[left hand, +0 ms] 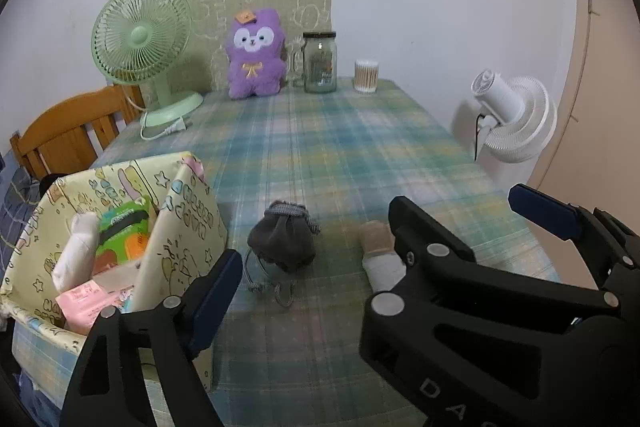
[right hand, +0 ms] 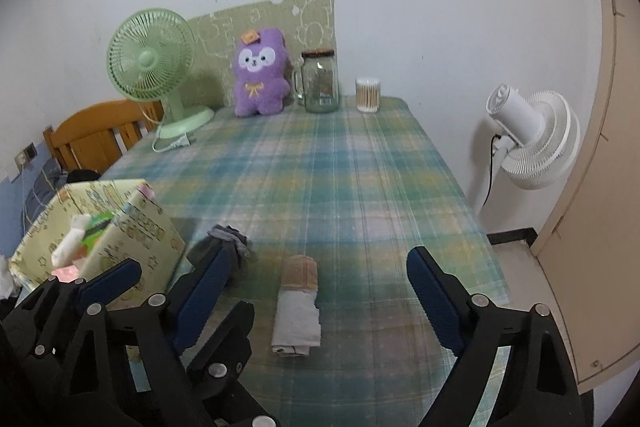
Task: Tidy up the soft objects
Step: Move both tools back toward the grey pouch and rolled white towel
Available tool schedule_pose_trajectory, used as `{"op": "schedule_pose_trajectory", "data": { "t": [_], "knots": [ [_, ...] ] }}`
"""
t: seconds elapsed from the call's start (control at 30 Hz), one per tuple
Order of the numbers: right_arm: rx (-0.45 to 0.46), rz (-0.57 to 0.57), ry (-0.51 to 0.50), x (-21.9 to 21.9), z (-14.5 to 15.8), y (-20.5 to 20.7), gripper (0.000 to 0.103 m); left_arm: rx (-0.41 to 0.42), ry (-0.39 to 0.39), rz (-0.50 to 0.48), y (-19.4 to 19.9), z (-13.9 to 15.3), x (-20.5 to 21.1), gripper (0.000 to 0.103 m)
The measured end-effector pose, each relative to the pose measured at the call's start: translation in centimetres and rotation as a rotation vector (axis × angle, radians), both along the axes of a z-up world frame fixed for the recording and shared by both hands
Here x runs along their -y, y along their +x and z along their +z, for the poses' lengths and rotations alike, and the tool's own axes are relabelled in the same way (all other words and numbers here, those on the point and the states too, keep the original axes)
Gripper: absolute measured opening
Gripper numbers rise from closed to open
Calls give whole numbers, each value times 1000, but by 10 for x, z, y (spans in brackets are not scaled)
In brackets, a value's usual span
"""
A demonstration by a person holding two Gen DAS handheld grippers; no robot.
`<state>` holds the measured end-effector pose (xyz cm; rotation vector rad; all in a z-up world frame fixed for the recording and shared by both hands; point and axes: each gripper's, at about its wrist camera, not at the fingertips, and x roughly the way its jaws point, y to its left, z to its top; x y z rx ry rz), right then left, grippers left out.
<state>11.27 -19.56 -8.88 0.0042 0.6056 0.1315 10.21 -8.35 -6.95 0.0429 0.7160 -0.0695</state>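
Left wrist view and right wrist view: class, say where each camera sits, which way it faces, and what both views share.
Left wrist view: on the left gripper, facing along the table toward the grey drawstring pouch; own open jaws show, plus the right gripper.
Right wrist view: on the right gripper, facing the rolled cloth; own open jaws show, plus the left gripper.
Shared: storage box, purple plush, green fan.

Soft, even indoor light; faint shadows on the table point(left hand: 360, 147). Both fisheye views bend at dark-vignetted corners. The right wrist view looks slightly blurred.
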Motion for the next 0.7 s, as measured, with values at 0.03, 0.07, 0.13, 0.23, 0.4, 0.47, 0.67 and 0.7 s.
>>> {"op": "schedule_pose_trajectory", "data": {
  "t": [0.03, 0.07, 0.13, 0.23, 0.4, 0.47, 0.67, 0.7],
  "knots": [
    [-8, 1, 3, 1, -3, 2, 90, 12, 20, 8, 0, -1, 2, 83],
    [-16, 2, 9, 2, -5, 4, 88, 14, 27, 10, 0, -2, 2, 83],
    [-36, 8, 24, 3, -10, 8, 87, 4, 36, 14, 2, -5, 4, 78],
    [-46, 4, 13, 4, -14, 12, 86, -36, 7, 6, 8, -12, 4, 75],
    [-79, 14, 10, 3, -24, 21, 84, -76, -1, 13, 13, -23, 3, 73],
    [-96, 20, 10, 2, -29, 25, 83, -94, -5, 19, 16, -28, 3, 71],
    [-151, 51, 15, -2, -46, 37, 72, -155, -14, 56, 25, -45, -3, 70],
    [-164, 60, 18, -4, -50, 40, 71, -160, -15, 60, 26, -47, -4, 70]
  ]
}}
